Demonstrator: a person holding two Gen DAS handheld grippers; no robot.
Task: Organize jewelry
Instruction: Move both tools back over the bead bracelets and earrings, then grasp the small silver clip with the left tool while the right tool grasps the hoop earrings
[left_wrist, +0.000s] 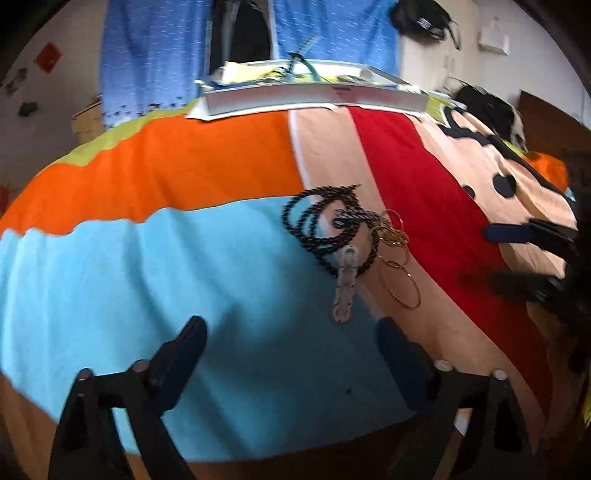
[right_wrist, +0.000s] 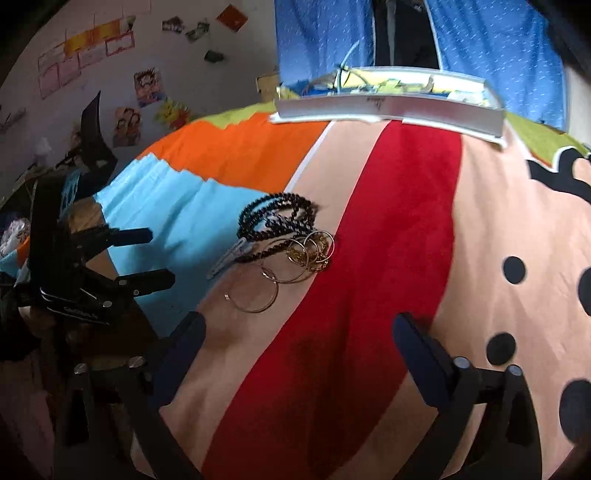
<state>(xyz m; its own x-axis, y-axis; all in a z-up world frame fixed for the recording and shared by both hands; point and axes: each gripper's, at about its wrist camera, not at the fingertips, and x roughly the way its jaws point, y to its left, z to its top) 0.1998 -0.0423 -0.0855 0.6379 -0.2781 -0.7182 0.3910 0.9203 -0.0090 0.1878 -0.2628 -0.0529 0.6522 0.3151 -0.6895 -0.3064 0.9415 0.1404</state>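
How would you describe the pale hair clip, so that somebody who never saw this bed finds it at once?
On the colourful blanket, look at the jewelry heap where the light blue patch meets the beige stripe. The pale hair clip pokes out from under the black bead necklace, beside the gold hoop earrings. It alone is straight, flat and translucent.

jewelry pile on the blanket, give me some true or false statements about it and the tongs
1. The black bead necklace lies coiled on the blanket. True.
2. The left tongs are shut on the gold hoop earrings. False: they are open and hold nothing.
3. The gold hoop earrings lie beside the beads. True.
4. The right tongs grip the clear hair clip. False: they are open and empty; the clip lies by the beads.
5. The white tray sits beyond the pile. True.
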